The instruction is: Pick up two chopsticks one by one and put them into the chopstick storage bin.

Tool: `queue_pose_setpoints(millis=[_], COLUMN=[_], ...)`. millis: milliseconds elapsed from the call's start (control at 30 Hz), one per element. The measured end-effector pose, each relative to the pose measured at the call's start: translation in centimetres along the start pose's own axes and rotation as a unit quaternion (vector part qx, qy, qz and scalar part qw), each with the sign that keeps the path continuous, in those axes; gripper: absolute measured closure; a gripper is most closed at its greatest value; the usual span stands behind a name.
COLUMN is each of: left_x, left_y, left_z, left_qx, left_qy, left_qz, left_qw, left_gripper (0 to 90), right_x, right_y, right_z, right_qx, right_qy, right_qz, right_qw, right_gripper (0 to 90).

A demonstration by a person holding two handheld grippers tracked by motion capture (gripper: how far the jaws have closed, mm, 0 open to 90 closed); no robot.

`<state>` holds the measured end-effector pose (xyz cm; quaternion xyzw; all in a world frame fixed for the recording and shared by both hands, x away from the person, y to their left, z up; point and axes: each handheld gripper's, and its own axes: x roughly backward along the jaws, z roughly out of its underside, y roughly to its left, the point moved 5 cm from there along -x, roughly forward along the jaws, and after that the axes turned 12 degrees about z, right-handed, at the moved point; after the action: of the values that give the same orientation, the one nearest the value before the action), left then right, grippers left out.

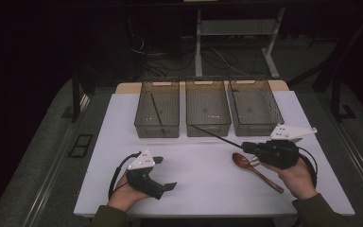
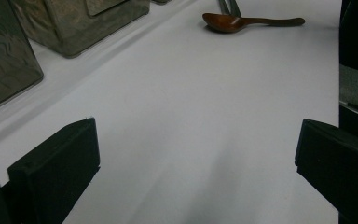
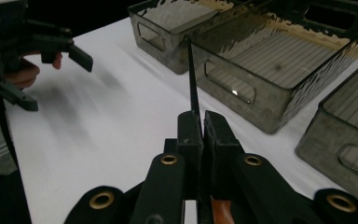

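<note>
Chopstick (image 3: 193, 84) sits clamped in my right gripper (image 3: 201, 122), tip aimed at the middle bin (image 1: 208, 113); one already lies in the left bin (image 1: 157, 111). Spoon (image 1: 253, 169) waits on the worktop (image 1: 203, 184); my left gripper (image 1: 163, 174) gapes idle.

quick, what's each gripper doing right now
Left gripper: open, jaws wide apart, holding nothing, above the white table.
Right gripper: closed on a thin black chopstick that points toward the bins.

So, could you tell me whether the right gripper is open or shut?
Shut: the right gripper has its jaws pressed together on a thin black chopstick pointing toward the bins.
</note>
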<state>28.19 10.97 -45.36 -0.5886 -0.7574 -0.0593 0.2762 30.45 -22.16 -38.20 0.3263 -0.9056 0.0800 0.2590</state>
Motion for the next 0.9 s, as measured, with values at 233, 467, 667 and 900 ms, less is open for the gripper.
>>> queue_pose_setpoints(millis=[233, 467, 667, 900], left_x=[0.1, 0.0, 0.0, 0.0], left_y=[0.0, 0.0, 0.0, 0.0], left_z=[0.0, 0.0, 0.0, 0.0], left_qx=[-0.006, -0.004, -0.004, -0.004], left_qy=[0.002, 0.0, 0.0, 0.0], left_qz=[0.001, 0.001, 0.002, 0.003], left_qw=[1.0, 1.0, 1.0, 1.0], left_gripper=[0.0, 0.0, 0.0, 0.0], right_x=[-1.3, -2.6, -3.9, -5.9], right_y=[0.0, 0.2, 0.3, 0.5], right_z=[-1.6, -3.1, -4.3, -6.1], right_qx=[-0.005, -0.007, -0.006, -0.012], right_qy=[-0.004, -0.009, -0.01, -0.011], right_qz=[0.012, 0.02, 0.028, 0.035], right_qw=[0.9999, 0.9997, 0.9995, 0.9993], right_gripper=[85.8, 85.9, 85.8, 85.9])
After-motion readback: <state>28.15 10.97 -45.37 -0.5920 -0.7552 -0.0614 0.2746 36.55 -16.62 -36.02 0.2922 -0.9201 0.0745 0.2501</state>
